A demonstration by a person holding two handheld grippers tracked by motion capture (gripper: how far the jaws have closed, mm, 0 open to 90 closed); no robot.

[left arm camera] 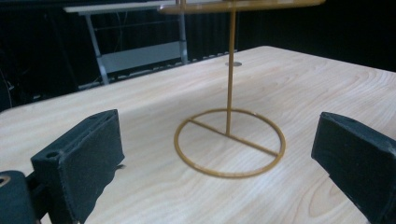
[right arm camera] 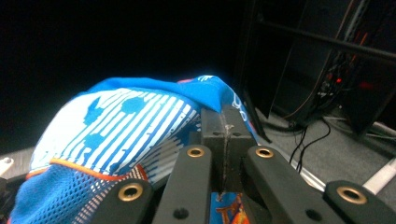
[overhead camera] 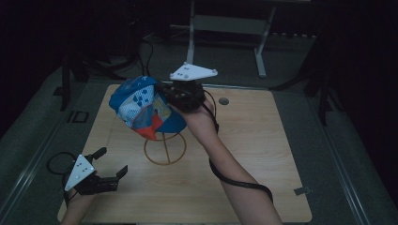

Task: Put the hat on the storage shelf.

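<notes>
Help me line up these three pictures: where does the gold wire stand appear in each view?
High view: the gold wire stand is at the table's middle, its ring base showing below the blue cap held by the right hand-held gripper.
Left gripper view: centre, ring base and upright post between the open jaws.
Right gripper view: not in it; the cap is there.
Shared landmark: the cap links the high and right gripper views; the stand links the high and left gripper views.
</notes>
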